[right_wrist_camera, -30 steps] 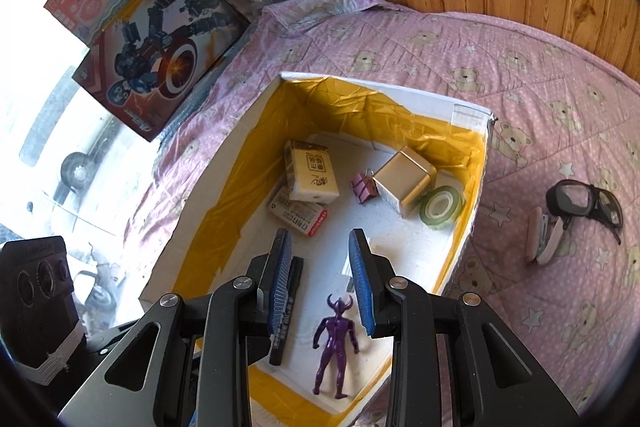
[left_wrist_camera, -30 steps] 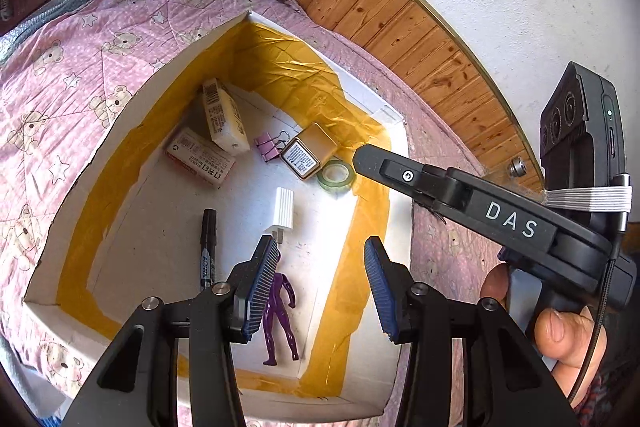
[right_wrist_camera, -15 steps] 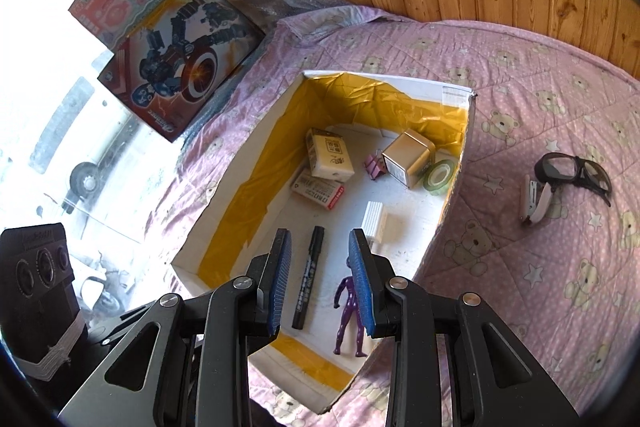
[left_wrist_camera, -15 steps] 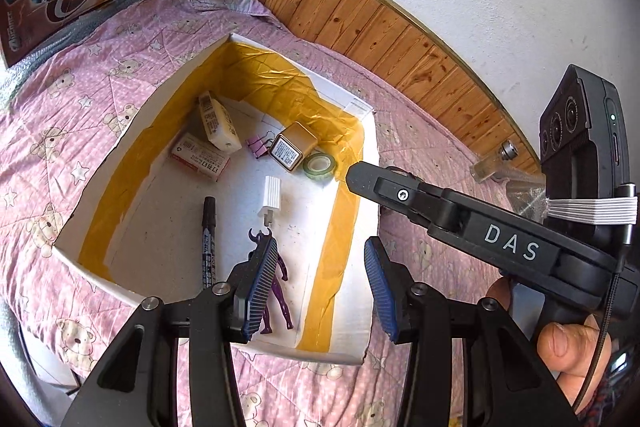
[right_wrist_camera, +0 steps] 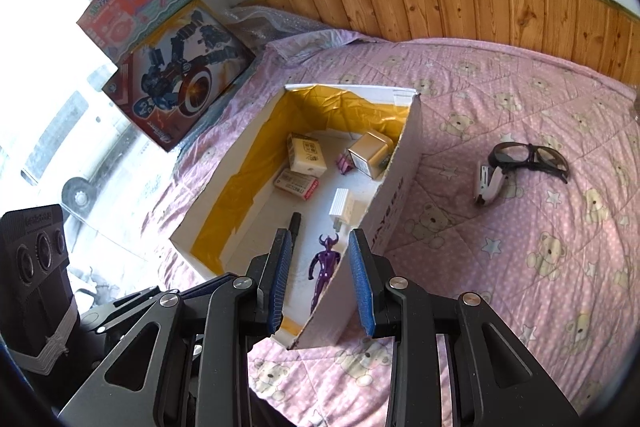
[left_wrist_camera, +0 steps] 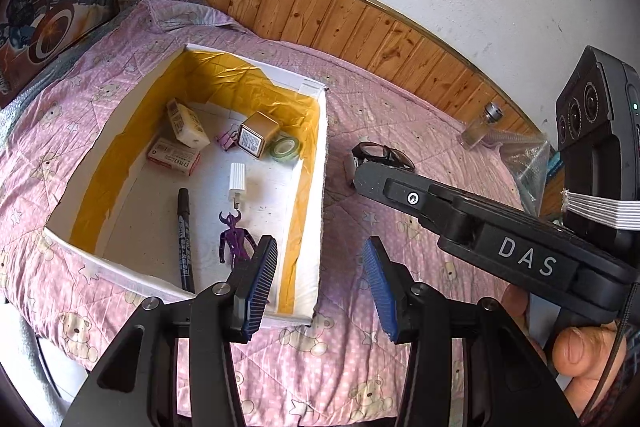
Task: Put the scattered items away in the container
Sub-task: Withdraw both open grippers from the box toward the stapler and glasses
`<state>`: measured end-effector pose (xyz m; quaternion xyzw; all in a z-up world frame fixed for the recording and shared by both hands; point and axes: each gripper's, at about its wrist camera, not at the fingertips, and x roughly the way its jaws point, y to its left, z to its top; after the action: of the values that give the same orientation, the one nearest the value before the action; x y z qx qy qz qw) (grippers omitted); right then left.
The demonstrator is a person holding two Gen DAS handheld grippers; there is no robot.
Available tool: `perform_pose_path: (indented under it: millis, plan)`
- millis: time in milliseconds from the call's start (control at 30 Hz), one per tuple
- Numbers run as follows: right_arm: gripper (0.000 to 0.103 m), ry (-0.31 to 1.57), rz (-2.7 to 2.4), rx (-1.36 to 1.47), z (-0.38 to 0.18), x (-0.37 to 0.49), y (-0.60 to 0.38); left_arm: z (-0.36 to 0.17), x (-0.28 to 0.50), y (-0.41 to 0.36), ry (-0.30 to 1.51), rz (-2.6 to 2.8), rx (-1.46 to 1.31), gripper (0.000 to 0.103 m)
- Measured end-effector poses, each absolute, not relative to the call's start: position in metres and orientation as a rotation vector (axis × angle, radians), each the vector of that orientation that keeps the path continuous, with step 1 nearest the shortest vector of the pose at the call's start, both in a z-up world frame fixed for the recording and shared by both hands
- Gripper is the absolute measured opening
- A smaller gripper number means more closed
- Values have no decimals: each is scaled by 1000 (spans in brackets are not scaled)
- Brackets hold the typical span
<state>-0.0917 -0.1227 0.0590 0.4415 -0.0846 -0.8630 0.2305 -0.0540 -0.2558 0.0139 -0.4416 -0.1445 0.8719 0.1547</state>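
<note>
Most of the tidying looks done: the white box [left_wrist_camera: 320,187], lined with yellow tape and sitting on the pink bed quilt [right_wrist_camera: 520,267], already holds a purple figure [right_wrist_camera: 325,265], a black marker [left_wrist_camera: 185,239], a white charger [left_wrist_camera: 237,179] and small cartons. Still outside on the quilt, well apart from the box, lie goggles [right_wrist_camera: 532,157] touching a stapler [right_wrist_camera: 489,183] — and a small glass bottle [left_wrist_camera: 478,127] farther off. Both tools are empty, the left hand-held gripper [left_wrist_camera: 320,287] spread wide, the right hand-held gripper [right_wrist_camera: 322,283] partly open above the box's near corner.
</note>
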Motion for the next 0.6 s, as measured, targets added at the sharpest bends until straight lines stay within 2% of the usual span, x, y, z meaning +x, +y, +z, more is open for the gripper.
perform_pose_path:
  millis: [600]
  plan:
    - [34, -332, -2409, 1266, 26, -90, -53, 1, -61, -185, -231, 2448, -1319, 47]
